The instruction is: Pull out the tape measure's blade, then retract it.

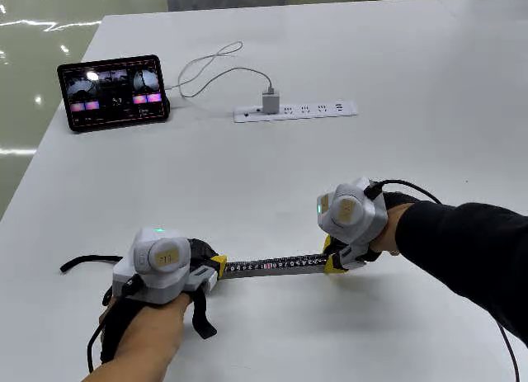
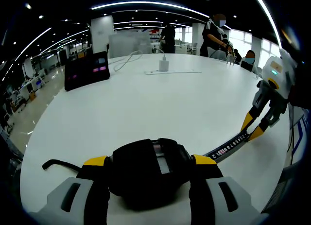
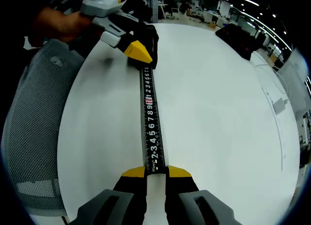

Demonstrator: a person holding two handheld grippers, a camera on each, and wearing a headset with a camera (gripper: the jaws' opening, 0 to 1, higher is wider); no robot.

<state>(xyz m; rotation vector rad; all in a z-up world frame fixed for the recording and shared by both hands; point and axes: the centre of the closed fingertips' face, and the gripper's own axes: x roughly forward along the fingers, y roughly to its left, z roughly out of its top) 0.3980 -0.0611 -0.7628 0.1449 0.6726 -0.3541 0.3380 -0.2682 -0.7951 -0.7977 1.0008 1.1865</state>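
Clasping the tape measure [image 2: 150,169], left tongs [image 1: 211,271] face right tongs [image 3: 155,174] pinching its extended blade [image 3: 149,113].

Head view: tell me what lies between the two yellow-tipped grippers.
In the head view, the dark numbered blade spans the gap, from the black case in the left gripper to the right gripper pinching its end.
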